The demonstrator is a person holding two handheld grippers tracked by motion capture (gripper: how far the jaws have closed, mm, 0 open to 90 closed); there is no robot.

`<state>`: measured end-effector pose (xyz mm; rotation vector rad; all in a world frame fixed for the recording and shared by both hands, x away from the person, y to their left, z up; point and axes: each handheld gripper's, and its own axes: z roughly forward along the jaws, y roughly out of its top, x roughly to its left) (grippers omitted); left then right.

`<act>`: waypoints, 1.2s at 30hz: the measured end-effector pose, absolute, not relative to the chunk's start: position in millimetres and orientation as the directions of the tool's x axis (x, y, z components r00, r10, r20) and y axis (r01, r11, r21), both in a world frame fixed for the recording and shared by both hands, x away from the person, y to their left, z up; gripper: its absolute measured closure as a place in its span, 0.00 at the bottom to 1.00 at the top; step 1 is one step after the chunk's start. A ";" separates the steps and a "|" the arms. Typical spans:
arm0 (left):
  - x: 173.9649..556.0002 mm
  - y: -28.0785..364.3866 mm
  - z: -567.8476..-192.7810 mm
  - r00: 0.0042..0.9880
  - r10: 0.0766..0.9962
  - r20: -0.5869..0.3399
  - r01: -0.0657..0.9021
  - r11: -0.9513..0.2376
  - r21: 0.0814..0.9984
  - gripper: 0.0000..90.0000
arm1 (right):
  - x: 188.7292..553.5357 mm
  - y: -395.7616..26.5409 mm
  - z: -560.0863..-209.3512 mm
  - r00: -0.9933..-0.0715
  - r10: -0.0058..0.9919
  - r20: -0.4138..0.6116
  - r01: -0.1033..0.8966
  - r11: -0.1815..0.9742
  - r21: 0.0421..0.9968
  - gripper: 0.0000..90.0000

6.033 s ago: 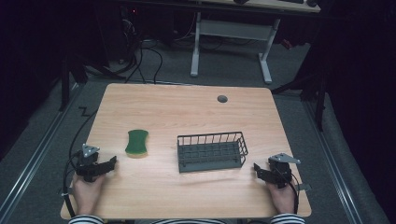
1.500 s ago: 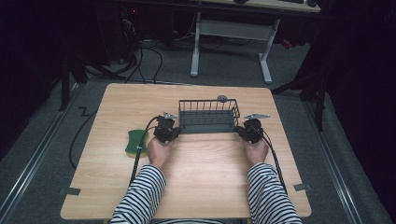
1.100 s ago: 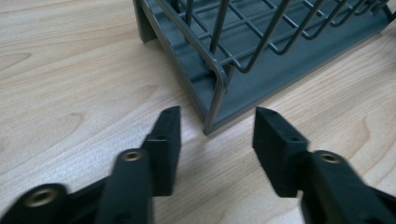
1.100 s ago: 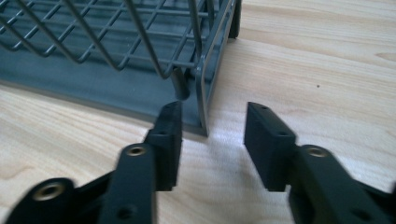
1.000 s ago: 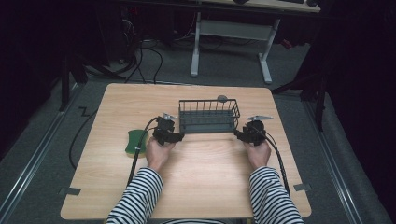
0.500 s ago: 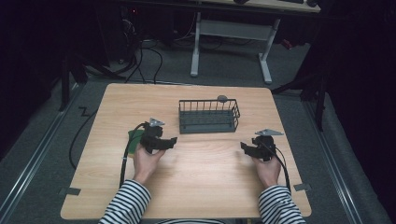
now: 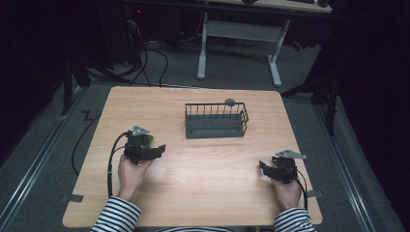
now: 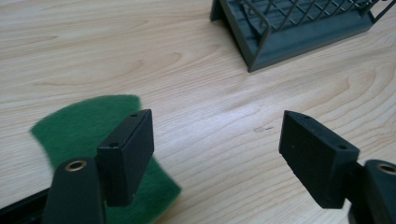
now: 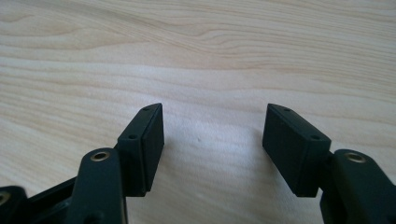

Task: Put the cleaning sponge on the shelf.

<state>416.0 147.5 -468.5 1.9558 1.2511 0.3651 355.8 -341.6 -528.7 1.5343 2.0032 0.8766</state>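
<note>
Left tool [image 7: 157,149]: held low over the bench [image 7: 193,193] at its left side, jaws wide apart with nothing between them.
Sponge [image 8: 100,135]: green, flat on the bench, partly under the left tool's left jaw.
Basket [image 7: 215,120]: dark wire, standing at the bench's middle rear, well apart from both tools.
Right tool [image 7: 263,168]: near the right front corner, jaws wide, bare wood between them.
</note>
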 end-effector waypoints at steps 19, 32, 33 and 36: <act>442.5 182.5 -488.4 0.254 0.954 -0.158 0.795 -0.113 0.597 0.18 | 346.4 -338.6 -530.3 -0.281 0.960 -0.015 0.659 0.204 0.724 0.35; 465.2 167.7 -488.3 0.251 0.961 -0.113 0.860 -0.168 0.481 0.17 | 346.5 -338.5 -530.3 -0.286 0.958 -0.016 0.658 0.208 0.724 0.34; 465.2 167.7 -488.3 0.251 0.961 -0.113 0.860 -0.168 0.481 0.17 | 346.5 -338.5 -530.3 -0.286 0.958 -0.015 0.658 0.208 0.724 0.34; 469.8 169.2 -488.8 0.232 0.961 -0.151 0.876 -0.139 0.462 0.17 | 346.5 -338.5 -530.3 -0.287 0.958 -0.015 0.658 0.209 0.724 0.34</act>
